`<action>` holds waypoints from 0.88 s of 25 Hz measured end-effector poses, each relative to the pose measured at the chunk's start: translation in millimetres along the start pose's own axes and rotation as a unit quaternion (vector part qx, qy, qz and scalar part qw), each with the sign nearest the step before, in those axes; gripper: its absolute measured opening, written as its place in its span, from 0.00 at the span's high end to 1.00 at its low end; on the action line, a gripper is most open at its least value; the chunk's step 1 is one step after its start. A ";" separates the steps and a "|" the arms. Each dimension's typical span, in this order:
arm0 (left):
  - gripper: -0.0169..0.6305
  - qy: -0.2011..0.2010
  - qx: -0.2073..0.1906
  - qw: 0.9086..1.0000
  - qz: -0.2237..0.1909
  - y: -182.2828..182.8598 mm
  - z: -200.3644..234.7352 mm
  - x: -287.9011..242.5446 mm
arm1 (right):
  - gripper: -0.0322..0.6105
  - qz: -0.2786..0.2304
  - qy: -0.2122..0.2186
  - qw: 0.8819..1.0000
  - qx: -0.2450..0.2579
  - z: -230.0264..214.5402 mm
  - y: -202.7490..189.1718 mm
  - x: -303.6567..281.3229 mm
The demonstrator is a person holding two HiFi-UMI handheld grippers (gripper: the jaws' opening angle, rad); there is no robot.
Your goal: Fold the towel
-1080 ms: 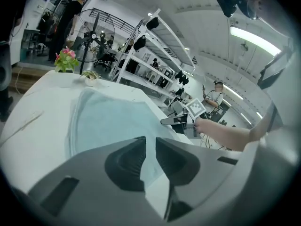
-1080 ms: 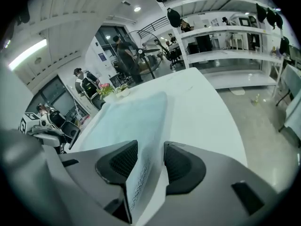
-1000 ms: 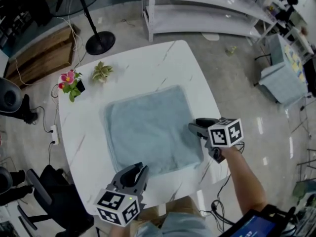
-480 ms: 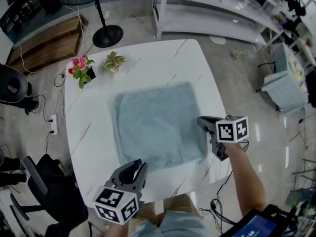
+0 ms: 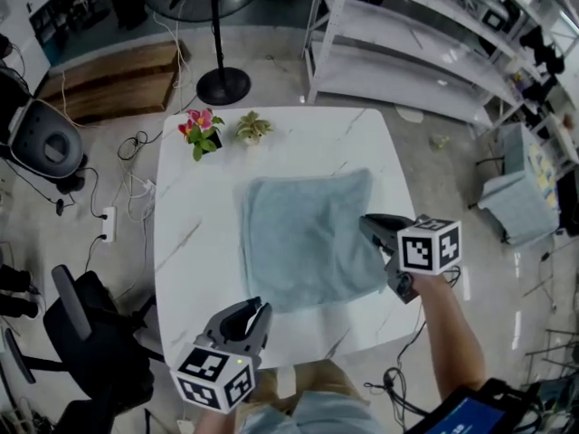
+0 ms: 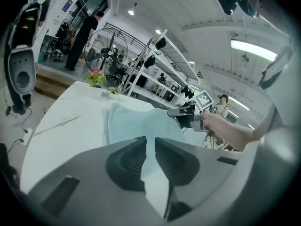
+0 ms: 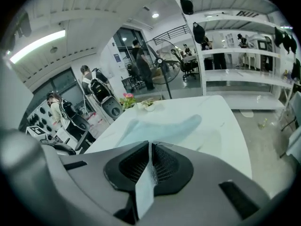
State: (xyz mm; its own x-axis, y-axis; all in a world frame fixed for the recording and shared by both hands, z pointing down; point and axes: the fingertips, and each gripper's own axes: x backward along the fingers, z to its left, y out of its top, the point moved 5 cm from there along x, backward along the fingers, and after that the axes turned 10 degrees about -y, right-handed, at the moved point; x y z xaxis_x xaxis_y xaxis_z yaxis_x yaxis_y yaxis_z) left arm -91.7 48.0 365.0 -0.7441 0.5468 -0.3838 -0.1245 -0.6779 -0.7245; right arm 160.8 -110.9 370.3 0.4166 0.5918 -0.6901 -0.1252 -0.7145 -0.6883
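Note:
A light blue towel (image 5: 308, 238) lies spread on the white marble table (image 5: 194, 224). My right gripper (image 5: 368, 228) is shut on the towel's right edge near the front corner and holds that edge lifted off the table. In the right gripper view a thin fold of towel (image 7: 146, 187) is pinched between the pads, and the rest of the towel (image 7: 160, 126) stretches away. My left gripper (image 5: 258, 311) hovers at the table's front edge, just short of the towel's near left corner. Its jaws are closing, with a narrow gap and nothing between them (image 6: 150, 147).
A pink flower pot (image 5: 201, 132) and a small green plant (image 5: 253, 129) stand at the table's far edge. White shelving (image 5: 407, 52) and a fan stand (image 5: 223, 86) lie beyond the table. A black chair (image 5: 86, 333) is at the left. People stand in the background.
The right gripper has shut on the towel's right edge and risen, so that edge now hangs off the table. The left gripper has shifted slightly by the front edge.

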 end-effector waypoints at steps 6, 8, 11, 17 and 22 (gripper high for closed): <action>0.88 0.017 0.006 0.999 -0.040 -3.2 7.2 42.9 | 0.89 -0.004 0.021 0.997 0.078 72.8 22.3 -14.6; 0.88 0.024 0.011 0.998 -0.050 -5.7 10.6 57.8 | 0.89 0.002 0.029 0.994 0.103 98.0 23.1 -23.9; 0.88 0.036 0.020 0.997 -0.063 -13.0 17.4 78.7 | 0.89 0.017 0.033 0.990 0.139 131.2 15.6 -45.8; 0.88 0.059 0.045 0.995 -0.063 -35.6 31.5 109.0 | 0.89 0.068 0.020 0.978 0.196 168.6 -19.4 -106.2; 0.88 0.073 0.066 0.993 -0.061 -54.1 44.8 123.3 | 0.89 0.100 0.003 0.969 0.224 179.2 -42.1 -142.8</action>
State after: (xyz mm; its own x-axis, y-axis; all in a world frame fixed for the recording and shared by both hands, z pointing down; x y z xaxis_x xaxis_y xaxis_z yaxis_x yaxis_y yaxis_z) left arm -206.1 130.2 382.5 -0.6166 0.6876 -0.3835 -0.2996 -0.6554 -0.6933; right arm -54.8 -98.5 457.8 0.3493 0.4541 -0.8196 -0.5818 -0.5805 -0.5696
